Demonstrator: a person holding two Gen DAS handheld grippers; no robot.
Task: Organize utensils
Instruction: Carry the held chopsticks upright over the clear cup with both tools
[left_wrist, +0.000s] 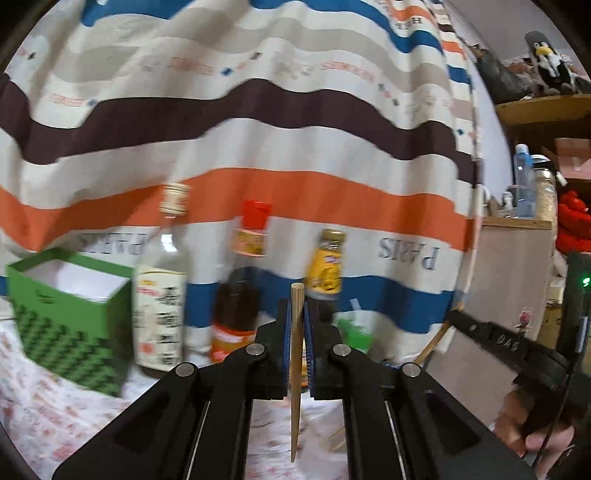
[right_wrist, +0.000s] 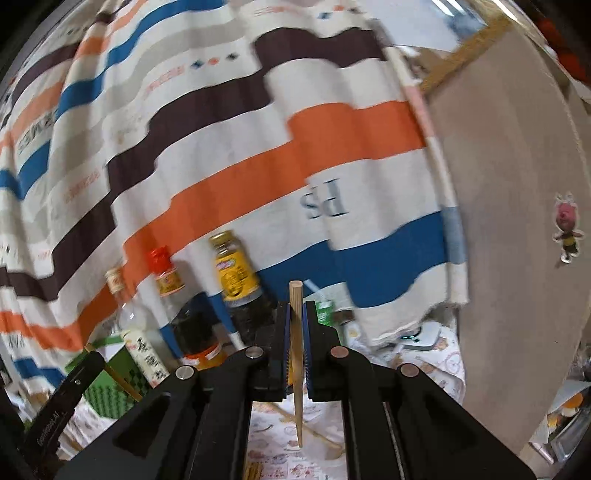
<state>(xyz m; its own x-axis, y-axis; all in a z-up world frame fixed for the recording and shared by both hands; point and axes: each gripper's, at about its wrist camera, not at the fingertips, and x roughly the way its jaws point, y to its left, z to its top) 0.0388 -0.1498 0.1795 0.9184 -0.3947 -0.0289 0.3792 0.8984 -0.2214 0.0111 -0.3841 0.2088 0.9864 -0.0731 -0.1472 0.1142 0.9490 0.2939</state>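
— Clamping a wooden chopstick (left_wrist: 296, 354) upright between its blue-lined pads, the left gripper (left_wrist: 296, 314) is clenched tight; the stick's blunt end pokes above the fingertips and its thin end hangs below, over the printed tablecloth (left_wrist: 44, 406). What does the other hand hold?

— Much the same. The right gripper (right_wrist: 295, 314) is closed on a second chopstick (right_wrist: 296, 354), also standing nearly upright, blunt end up, tapered tip down above the cloth. In the left camera's view that right gripper shows at the far right edge, with a hand (left_wrist: 539, 432) wrapped round its handle.

— And beyond the jaws?

— Just past the left gripper, three bottles in a row: a clear bottle with a pale cap (left_wrist: 162, 288), a dark sauce bottle with a red cap (left_wrist: 240, 291) and a bottle with a yellow label (left_wrist: 327, 266). Left of them sits a green box (left_wrist: 74, 325), open at the top, white inside. Something green lies low behind the right-hand jaw, too blurred to name.

— Any loose utensils?

— From the right camera, more wooden sticks (right_wrist: 321, 439) lie flat on the cloth below the gripper. A thin stick also leans by the green box there, close to the other gripper's black body.

— The backdrop?

— A striped sheet (left_wrist: 258, 155) in brown, orange, blue and cream hangs behind the bottles; a beige panel (right_wrist: 509, 221) bearing a small cartoon sticker (right_wrist: 567, 227) stands to the right.
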